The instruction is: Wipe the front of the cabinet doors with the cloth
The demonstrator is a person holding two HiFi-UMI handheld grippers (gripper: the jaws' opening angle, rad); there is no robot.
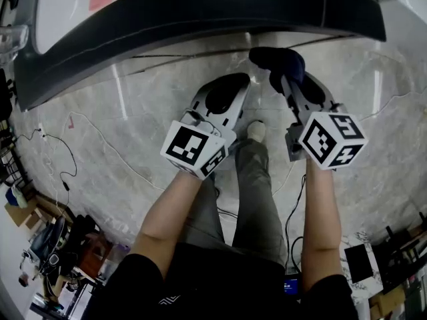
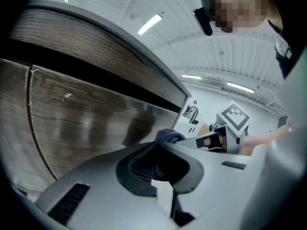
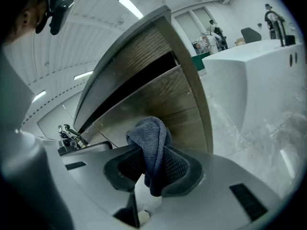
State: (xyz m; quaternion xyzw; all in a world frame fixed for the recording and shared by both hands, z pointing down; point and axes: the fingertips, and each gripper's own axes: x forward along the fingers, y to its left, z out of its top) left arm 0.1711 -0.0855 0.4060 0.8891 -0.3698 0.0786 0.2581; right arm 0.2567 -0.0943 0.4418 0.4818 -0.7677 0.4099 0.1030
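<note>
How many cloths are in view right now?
1. The cloth is pinched in the right hand-held gripper, in front of the cabinet door; others may be hidden.

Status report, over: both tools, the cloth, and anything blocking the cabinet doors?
Left tool shut, empty. Right tool shut on cloth, close to cabinet door; contact unclear. Nothing seen between cloth and door.

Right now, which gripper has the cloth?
The right gripper, shut on the dark blue cloth; the left gripper holds nothing between its jaws.

No legible text, no labels, no numbers
</note>
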